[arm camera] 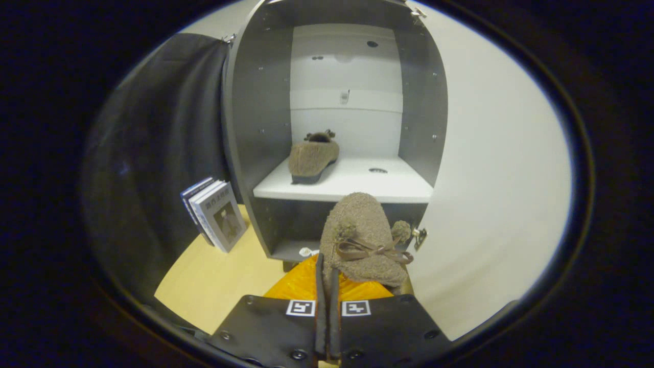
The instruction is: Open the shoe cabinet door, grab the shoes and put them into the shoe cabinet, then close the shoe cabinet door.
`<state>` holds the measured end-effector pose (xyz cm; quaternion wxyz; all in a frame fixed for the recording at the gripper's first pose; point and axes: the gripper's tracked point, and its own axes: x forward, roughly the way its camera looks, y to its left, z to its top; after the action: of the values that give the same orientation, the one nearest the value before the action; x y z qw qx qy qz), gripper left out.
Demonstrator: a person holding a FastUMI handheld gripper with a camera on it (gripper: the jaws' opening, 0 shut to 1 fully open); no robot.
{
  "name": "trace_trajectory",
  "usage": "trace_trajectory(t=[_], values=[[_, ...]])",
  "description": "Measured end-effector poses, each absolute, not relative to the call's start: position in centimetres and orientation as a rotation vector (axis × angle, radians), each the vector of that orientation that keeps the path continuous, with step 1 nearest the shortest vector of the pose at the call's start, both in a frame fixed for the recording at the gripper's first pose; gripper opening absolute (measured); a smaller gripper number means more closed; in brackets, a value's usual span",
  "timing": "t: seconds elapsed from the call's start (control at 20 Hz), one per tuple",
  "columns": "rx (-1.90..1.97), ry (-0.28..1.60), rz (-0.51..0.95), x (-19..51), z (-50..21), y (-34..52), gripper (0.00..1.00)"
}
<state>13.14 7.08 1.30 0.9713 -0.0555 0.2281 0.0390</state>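
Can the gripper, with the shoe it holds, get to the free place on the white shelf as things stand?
Probably yes. The cabinet door stands open, and the white shelf is bare beside the first shoe. The gripper, jaws shut on the second shoe, has nothing between it and the shelf.

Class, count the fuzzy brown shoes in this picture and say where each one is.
2. One shoe rests on the cabinet's white shelf. The other shoe is clamped in the closed gripper, just before the open cabinet.

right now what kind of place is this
Likely a home entryway mock-up in a booth: an open shoe cabinet with one slipper on its shelf, books beside it; the gripper grips another slipper.
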Motion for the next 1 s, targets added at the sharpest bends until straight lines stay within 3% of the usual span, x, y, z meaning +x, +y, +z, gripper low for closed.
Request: trace_trajectory(t=[0.45,1.0], values=[[-0.104,0.348,0.004,23.6,6.6,7.5,0.05],[-0.124,0.347,-0.063,39.6,5.7,4.7,0.05]])
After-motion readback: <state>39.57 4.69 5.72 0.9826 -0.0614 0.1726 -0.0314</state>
